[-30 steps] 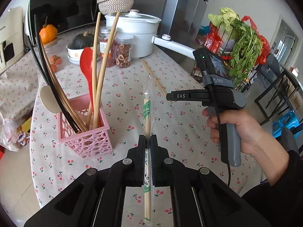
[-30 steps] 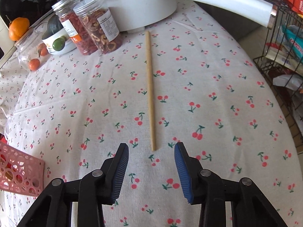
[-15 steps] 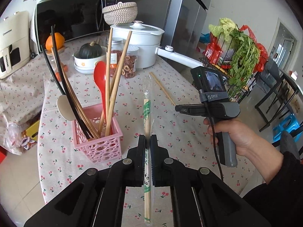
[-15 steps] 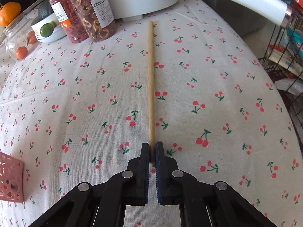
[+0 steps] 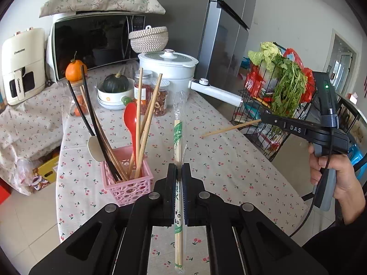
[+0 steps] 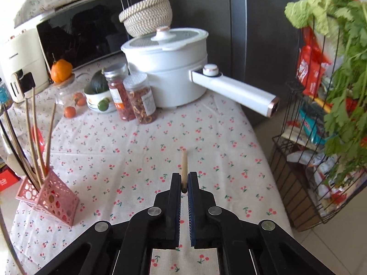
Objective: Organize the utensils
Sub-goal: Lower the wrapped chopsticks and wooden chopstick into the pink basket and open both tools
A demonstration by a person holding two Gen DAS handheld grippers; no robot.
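My left gripper [image 5: 179, 167] is shut on a pair of wrapped chopsticks [image 5: 177, 137] in a clear sleeve, held above the cherry-print table. To its left stands the pink utensil basket [image 5: 128, 181] with several chopsticks, a red spoon [image 5: 129, 119] and a white spoon. My right gripper [image 6: 183, 176] is shut on one end of a single wooden chopstick [image 6: 184, 162], lifted off the table and pointing away from the camera. In the left wrist view that gripper [image 5: 263, 118] sits at the right with the chopstick [image 5: 229, 128] sticking out leftward, a hand on its handle. The basket [image 6: 52, 197] appears at the lower left in the right wrist view.
A white pot [image 6: 169, 68] with a long handle [image 6: 236, 91], two jars [image 6: 133, 96], a bowl with a squash [image 5: 114, 87] and a microwave [image 5: 91, 41] line the back. A wire rack of greens [image 6: 321, 114] stands off the table's right edge.
The right gripper shut on the end of the wooden chopstick and lifted it off the table. The left gripper rose a little, still holding the wrapped chopsticks.
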